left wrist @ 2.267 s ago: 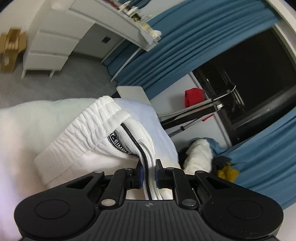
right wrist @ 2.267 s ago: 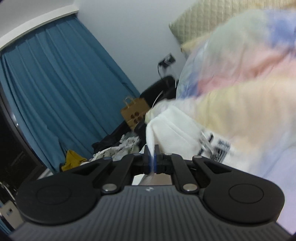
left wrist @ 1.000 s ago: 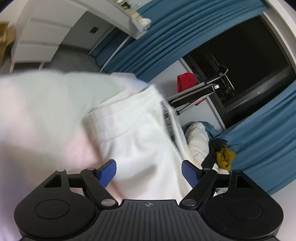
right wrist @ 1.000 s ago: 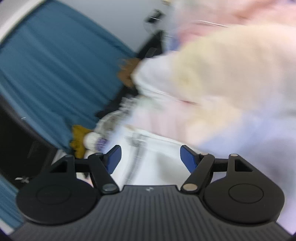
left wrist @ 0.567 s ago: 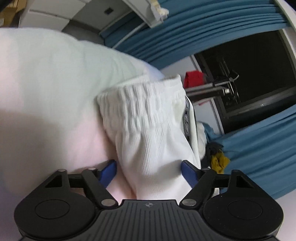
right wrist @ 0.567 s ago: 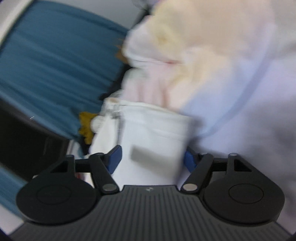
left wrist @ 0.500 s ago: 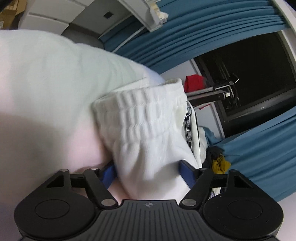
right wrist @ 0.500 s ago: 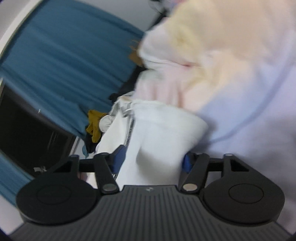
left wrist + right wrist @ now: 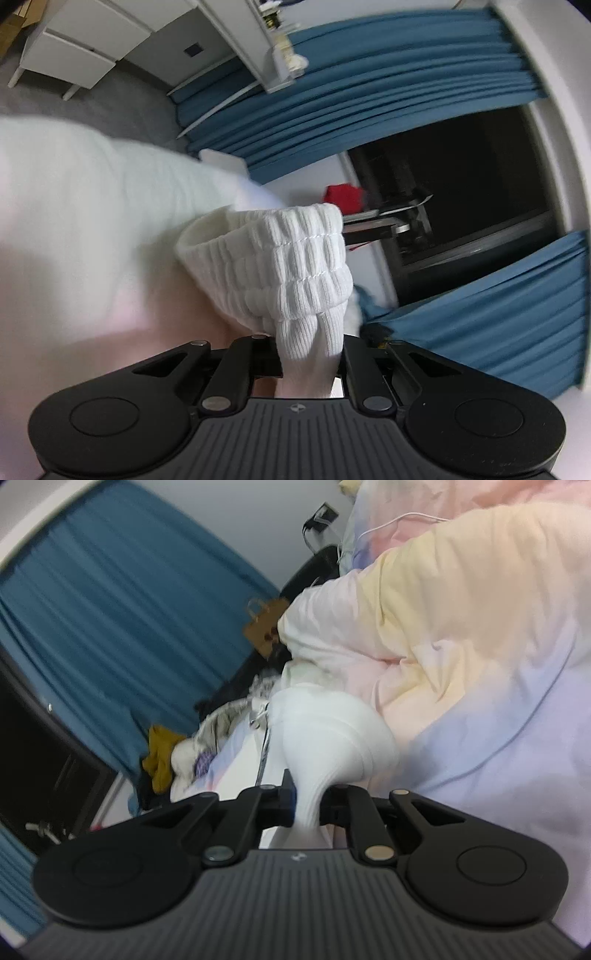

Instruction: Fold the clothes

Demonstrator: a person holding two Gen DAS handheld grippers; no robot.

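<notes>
A white ribbed garment with a gathered elastic waistband lies folded on the pastel bed cover. My left gripper is shut on the waistband end, the cloth bunched between the jaws. In the right wrist view the other end of the white garment rises from my right gripper, which is shut on it. A dark stripe runs along the garment's left edge there.
A pastel quilt is heaped to the right. A pile of clothes with a yellow piece lies at the bed's far end. Blue curtains, a white drawer unit, a red item and a brown paper bag stand around.
Both grippers let go of the garment, moved to a new spot on its folded ends with jaws open, and have now shut on it again.
</notes>
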